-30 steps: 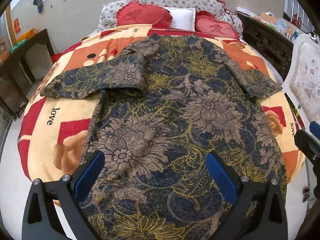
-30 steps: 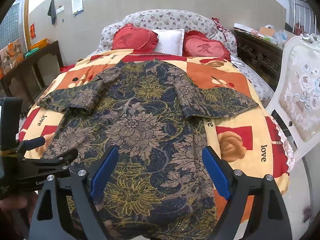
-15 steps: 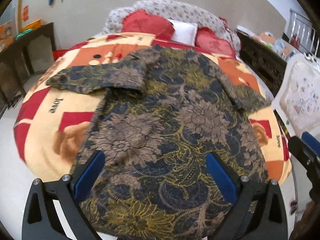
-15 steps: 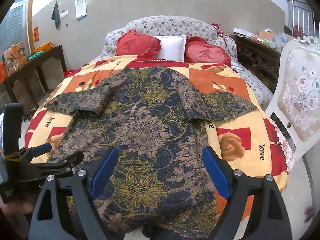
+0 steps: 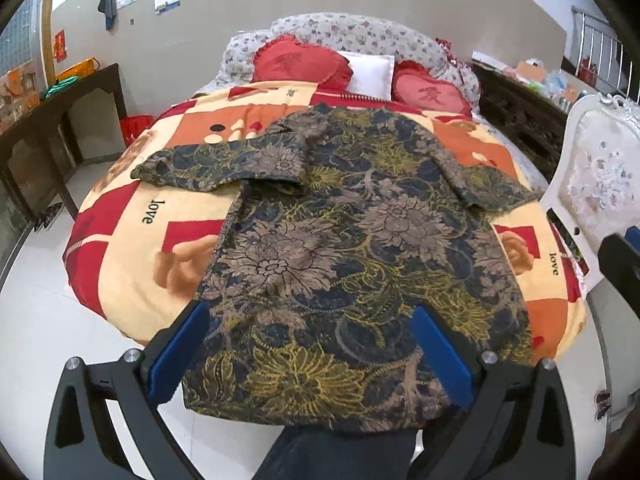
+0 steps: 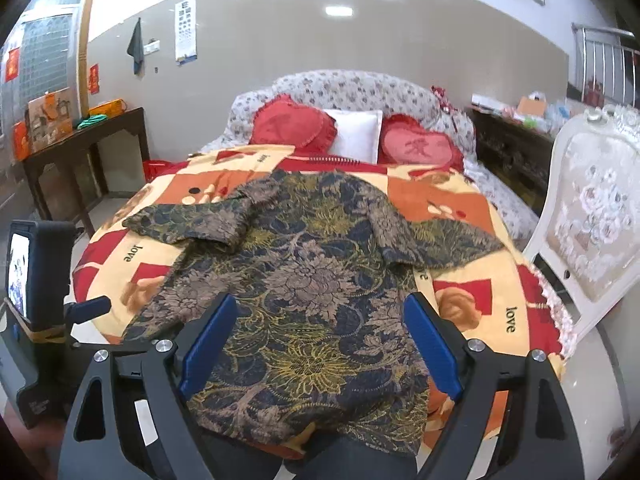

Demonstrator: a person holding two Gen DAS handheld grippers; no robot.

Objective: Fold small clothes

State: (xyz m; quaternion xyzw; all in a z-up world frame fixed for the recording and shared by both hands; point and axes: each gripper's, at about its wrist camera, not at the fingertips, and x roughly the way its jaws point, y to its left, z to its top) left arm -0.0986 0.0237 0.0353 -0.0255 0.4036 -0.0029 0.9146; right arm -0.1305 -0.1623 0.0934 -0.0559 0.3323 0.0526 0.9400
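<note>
Floral shirt (image 5: pixel 352 240), dark blue with brown and yellow blooms, is lying spread flat across the middle of the bed (image 5: pixel 120 248), its collar toward the head edge and its hem hanging over the foot edge. Going from the left edge of the bed, one short sleeve (image 5: pixel 216 166) is stretching out sideways over the patchwork blanket (image 5: pixel 180 236), just above the printed word "love"; the body of the shirt is filling the centre; and the other sleeve (image 5: pixel 484 188) is reaching toward the right edge, near the white carved chair (image 5: pixel 600 168) that is standing beside the bed. At the head edge two red heart cushions (image 5: pixel 300 62) are flanking a white pillow (image 5: pixel 370 74), all leaning against the flowered headboard. A dark wooden side desk (image 6: pixel 76 148) is standing against the wall beyond the left edge of the bed. The left claw (image 5: pixel 308 348) is hovering above the hem with its blue pads (image 5: pixel 176 356) spread wide, holding nothing. The right claw (image 6: pixel 320 344) is likewise hanging over the lower part of the shirt near the foot edge, its blue pads (image 6: pixel 432 344) wide apart and gripping nothing. In the right wrist view the left tool's body, with a small lit screen (image 6: pixel 18 272), is showing off the bed's left edge.
</note>
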